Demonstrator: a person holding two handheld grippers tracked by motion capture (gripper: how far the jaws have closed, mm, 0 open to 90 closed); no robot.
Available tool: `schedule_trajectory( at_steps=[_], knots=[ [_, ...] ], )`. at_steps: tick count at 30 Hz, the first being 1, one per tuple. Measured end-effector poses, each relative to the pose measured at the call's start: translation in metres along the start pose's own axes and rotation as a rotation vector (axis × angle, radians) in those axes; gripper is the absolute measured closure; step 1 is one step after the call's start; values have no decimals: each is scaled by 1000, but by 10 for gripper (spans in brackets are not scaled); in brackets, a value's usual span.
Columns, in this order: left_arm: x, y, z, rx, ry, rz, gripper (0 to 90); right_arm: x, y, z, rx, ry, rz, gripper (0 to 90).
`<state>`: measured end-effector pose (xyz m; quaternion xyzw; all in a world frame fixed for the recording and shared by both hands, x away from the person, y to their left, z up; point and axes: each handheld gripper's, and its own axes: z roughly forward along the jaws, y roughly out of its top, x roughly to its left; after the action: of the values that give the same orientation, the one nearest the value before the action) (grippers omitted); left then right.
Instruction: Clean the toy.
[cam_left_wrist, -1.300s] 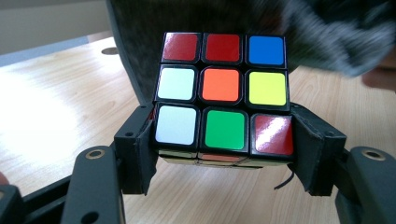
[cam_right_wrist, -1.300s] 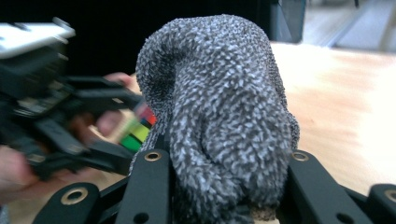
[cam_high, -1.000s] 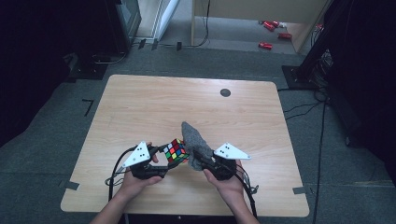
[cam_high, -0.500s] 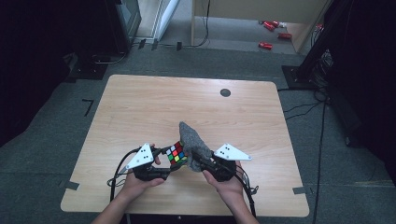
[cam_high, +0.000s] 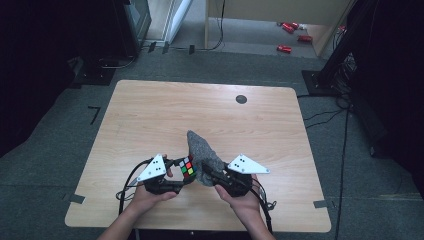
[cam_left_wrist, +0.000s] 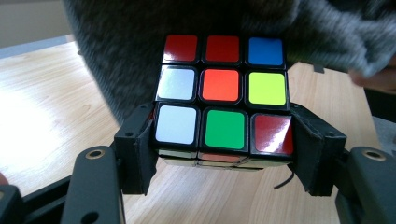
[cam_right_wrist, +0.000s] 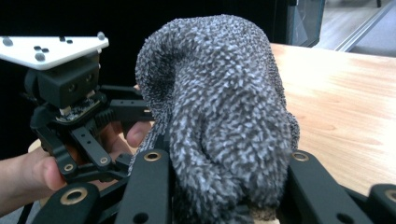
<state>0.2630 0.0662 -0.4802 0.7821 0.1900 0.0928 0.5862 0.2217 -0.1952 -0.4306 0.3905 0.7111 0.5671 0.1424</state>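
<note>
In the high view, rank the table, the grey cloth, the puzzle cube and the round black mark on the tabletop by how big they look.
1. table
2. grey cloth
3. puzzle cube, partly hidden by the cloth and the left hand-held gripper
4. round black mark

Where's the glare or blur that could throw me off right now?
Left gripper view: window glare on the table at left and sheen on the cube stickers; cloth behind is soft. Right gripper view: cloth sharp, background dark and blurred. High view: table evenly lit, surroundings very dark.
</note>
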Motion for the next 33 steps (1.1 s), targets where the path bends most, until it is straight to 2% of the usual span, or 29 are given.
schedule_trajectory(
  at_steps=[2, 6, 8, 10, 12, 14, 18, 21, 23, 26, 28, 31, 33],
  knots=[
    [0, 0, -2, -11, -1, -2, 342, -6, -4, 2, 6, -6, 26, 669],
    [4, 1, -4, -24, 5, -22, 341, -19, -11, 4, 52, -71, 46, 670],
    [5, 1, -3, 1, 14, -20, 342, -21, -9, 1, 43, -83, 62, 670],
    [2, 0, 1, 43, 27, 6, 342, -17, -3, -4, 23, -76, 50, 670],
    [-2, 1, 7, 83, 48, 27, 342, -8, 2, -6, 6, -61, 16, 669],
    [-6, 1, 13, 122, 64, 32, 342, 3, 4, -5, 5, -43, -39, 669],
    [-14, 5, 20, 187, 79, 72, 342, 24, -1, 6, 45, -18, -138, 667],
    [-18, 9, 20, 189, 75, 89, 342, 33, -9, 17, 85, 17, -167, 666],
    [-19, 10, 20, 199, 93, 111, 343, 35, -13, 20, 95, 13, -190, 666],
    [-17, 9, 18, 200, 98, 109, 343, 30, -10, 18, 85, -16, -204, 667],
    [-15, 9, 17, 200, 100, 103, 343, 23, -8, 14, 72, -64, -208, 666],
    [-12, 9, 16, 194, 97, 91, 342, 8, -4, 8, 61, -132, -150, 666],
    [-12, 8, 17, 195, 99, 87, 343, 4, -2, 3, 44, -134, -116, 666]
  ],
)
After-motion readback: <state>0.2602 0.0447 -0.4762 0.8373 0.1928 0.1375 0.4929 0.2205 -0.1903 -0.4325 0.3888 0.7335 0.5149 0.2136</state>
